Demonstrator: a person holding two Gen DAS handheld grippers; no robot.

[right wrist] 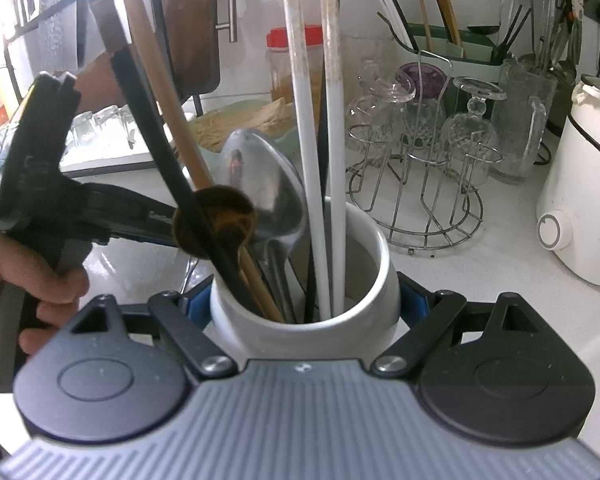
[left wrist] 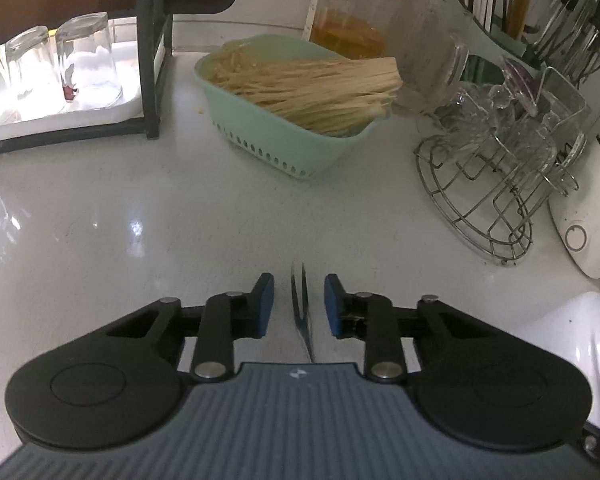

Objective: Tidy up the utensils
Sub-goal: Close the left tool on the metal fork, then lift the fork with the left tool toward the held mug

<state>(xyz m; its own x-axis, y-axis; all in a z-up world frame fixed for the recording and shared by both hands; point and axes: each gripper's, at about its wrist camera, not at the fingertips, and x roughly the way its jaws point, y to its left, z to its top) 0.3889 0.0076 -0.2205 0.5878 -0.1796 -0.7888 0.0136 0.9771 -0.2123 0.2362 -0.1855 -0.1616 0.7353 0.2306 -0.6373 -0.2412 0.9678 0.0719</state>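
straddled a metal fork (left wrist: 300, 304) lying on the white counter (left wrist: 140, 216) with the left gripper (left wrist: 299, 305), pads clear of it on both sides, nothing grasped. clamped the white utensil crock (right wrist: 364, 280) in the right gripper (right wrist: 305, 304). could pinch off-centre and skate the thin fork across the glossy surface, or jostle the crowded crock while loading it.

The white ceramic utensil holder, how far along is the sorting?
Done: the white ceramic utensil holder, clamped by the right hand-held gripper, already holds a large metal spoon and white chopsticks. In hand: nothing gripped yet. Left: a metal fork lies on the counter between the left hand-held gripper's open pads.
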